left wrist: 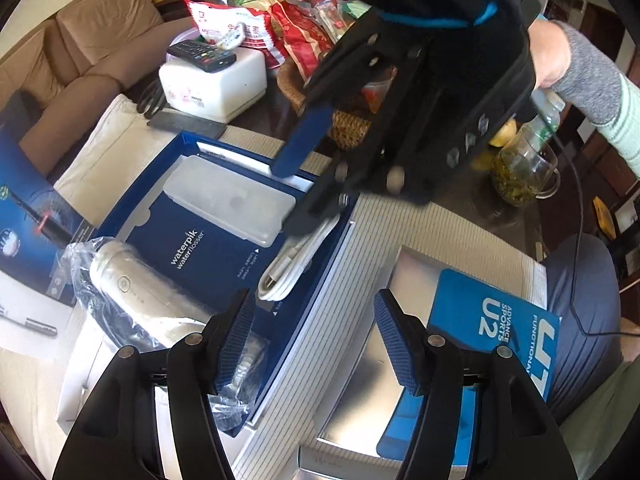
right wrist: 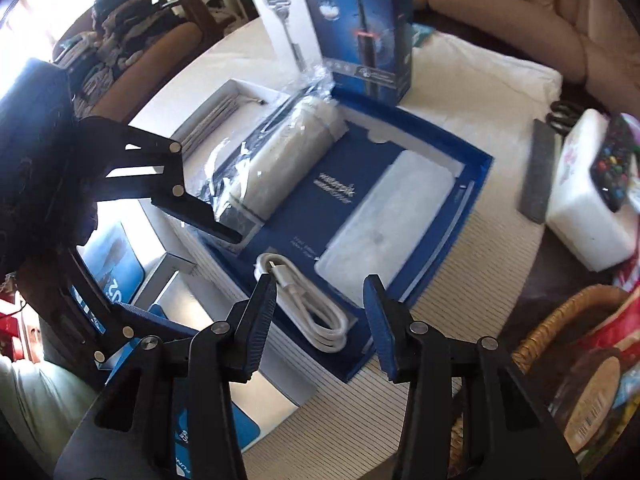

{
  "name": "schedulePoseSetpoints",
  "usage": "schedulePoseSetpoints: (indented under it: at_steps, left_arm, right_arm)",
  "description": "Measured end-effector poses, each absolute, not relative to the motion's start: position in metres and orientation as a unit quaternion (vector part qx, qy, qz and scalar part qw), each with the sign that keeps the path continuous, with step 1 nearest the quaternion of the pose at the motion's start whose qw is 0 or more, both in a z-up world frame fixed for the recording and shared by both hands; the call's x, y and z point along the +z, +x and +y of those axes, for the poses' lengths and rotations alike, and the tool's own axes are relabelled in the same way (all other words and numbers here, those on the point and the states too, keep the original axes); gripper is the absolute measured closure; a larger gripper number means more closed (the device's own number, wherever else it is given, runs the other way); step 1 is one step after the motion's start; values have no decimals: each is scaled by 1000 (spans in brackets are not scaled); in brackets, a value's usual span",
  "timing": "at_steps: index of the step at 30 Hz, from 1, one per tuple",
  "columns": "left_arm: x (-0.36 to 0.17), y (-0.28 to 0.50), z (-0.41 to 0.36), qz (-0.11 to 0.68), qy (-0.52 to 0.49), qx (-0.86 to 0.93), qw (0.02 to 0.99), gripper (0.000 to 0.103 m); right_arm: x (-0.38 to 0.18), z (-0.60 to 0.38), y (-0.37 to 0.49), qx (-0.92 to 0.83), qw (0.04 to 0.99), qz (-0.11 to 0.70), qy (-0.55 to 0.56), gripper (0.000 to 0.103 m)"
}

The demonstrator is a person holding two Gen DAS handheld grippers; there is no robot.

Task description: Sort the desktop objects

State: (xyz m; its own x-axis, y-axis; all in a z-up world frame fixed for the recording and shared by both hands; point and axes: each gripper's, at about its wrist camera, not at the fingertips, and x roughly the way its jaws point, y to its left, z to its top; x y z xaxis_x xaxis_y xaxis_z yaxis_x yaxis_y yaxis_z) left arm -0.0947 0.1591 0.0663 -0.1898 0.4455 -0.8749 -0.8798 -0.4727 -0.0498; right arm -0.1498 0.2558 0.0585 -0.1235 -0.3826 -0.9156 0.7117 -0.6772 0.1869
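The left tongs [left wrist: 316,340] stand partly open with nothing between the blue ribbed pads, hanging over the near wall of the open blue cardboard flosser box [left wrist: 344,248]. The right tongs [right wrist: 320,320] are likewise partly open and empty, poised just above the coiled white charging cable [right wrist: 308,300] that lies in the near end of that box; no pad touches it.

Progress, judged from how things lie: the sorting appears partly done. The box already contains the white flosser handle in clear plastic wrap [right wrist: 280,164], the frosted translucent plastic case [right wrist: 380,220], the dark blue printed insert card [right wrist: 332,196] and the cable. The wrapped handle sits slanted, its wrap spilling over the box wall, so it looks not yet seated. The box is open; no lid can be identified.

Outside the box on the tabletop [right wrist: 460,312] stand a dark blue toothbrush carton [right wrist: 360,32] and a white razor carton [right wrist: 276,8] at the far edge, and a silver box with a blue printed sheet [left wrist: 492,320] at the near edge.

Limits: the right tongs' body blocks part of the far clutter in the left wrist view. Motion blur softens the right wrist view. The shallow white tray [right wrist: 224,116] beyond the handle shows contents too unclear to name.
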Motion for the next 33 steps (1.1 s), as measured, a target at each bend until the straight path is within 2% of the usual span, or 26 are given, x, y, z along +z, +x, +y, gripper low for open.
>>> schedulePoseSetpoints:
  at_steps: [5, 14, 30, 32, 33]
  left_arm:
    - [61, -100, 168, 246, -455, 724, 457, 39]
    - [54, -95, 182, 263, -464, 708, 463, 36]
    - [65, -85, 181, 252, -448, 708, 484, 35]
    - [64, -79, 183, 258, -447, 700, 494, 32]
    - [61, -79, 184, 263, -448, 699, 490, 28]
  right_arm:
    - [69, 262, -133, -729, 377, 177, 543, 60]
    - [40, 244, -131, -704, 336, 255, 571, 60]
    - [43, 241, -141, -752, 277, 270, 533, 57]
    - [41, 239, -142, -756, 272, 272, 529, 57]
    - [40, 238, -142, -757, 273, 270, 528, 57]
